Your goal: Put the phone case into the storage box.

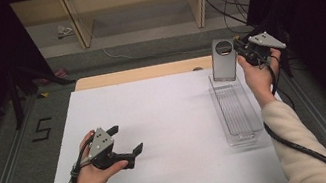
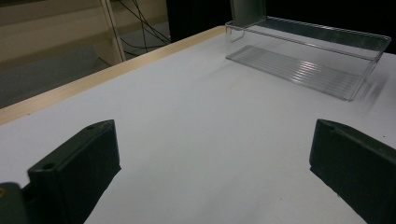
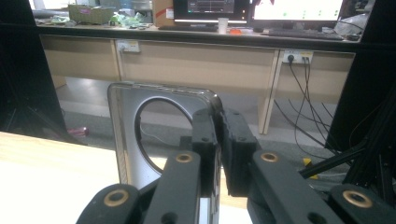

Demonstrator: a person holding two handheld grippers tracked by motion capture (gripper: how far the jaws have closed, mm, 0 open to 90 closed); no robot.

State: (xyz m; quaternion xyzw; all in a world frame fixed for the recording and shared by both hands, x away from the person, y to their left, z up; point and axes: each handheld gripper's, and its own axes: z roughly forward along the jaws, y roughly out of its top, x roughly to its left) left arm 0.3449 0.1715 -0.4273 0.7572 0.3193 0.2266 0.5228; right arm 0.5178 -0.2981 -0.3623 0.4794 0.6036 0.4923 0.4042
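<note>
Looking down from the high view, my right gripper (image 1: 241, 52) holds a grey metal plate with a round hole (image 1: 224, 60) upright over the far end of the clear plastic tray (image 1: 240, 131); my left gripper (image 1: 126, 139) rests on the white table (image 1: 165, 116). Its own view shows jaws spread wide, nothing between, tray (image 2: 336, 39) ahead. Right gripper view: jaws pinch the plate's (image 3: 123, 135) edge.

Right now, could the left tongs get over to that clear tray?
Probably yes: the left tongs stand open, holding nothing, and bare white table lies between them and the clear tray.
</note>
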